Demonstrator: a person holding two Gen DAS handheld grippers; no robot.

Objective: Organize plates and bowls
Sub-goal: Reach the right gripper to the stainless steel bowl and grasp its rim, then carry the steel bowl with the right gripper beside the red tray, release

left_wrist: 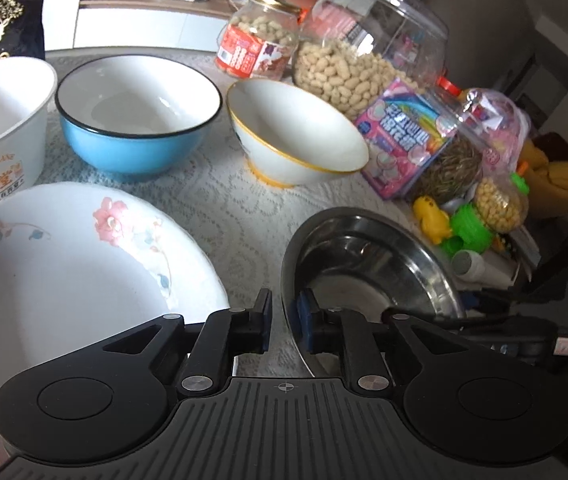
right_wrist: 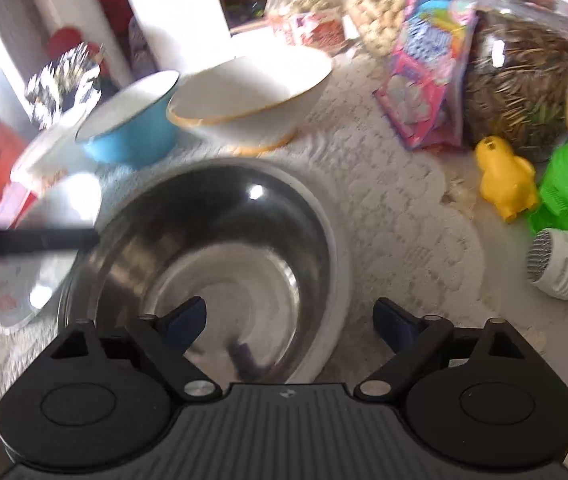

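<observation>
Steel bowl (left_wrist: 367, 264) shiny, empty; left gripper (left_wrist: 285, 320) jaws pinch its rim; right gripper (right_wrist: 289, 320) jaws wide.

1. One steel bowl (left_wrist: 367, 264).
2. Two ceramic bowls: one blue bowl (left_wrist: 136, 120), one white bowl with a yellow rim (left_wrist: 295, 132).
3. One floral plate (left_wrist: 64, 264).
4. One paper tub (left_wrist: 0, 120).
5. Two jars of peanuts: a labelled jar (left_wrist: 260, 42), a domed jar (left_wrist: 367, 44).
6. One yellow toy (right_wrist: 505, 178).
</observation>
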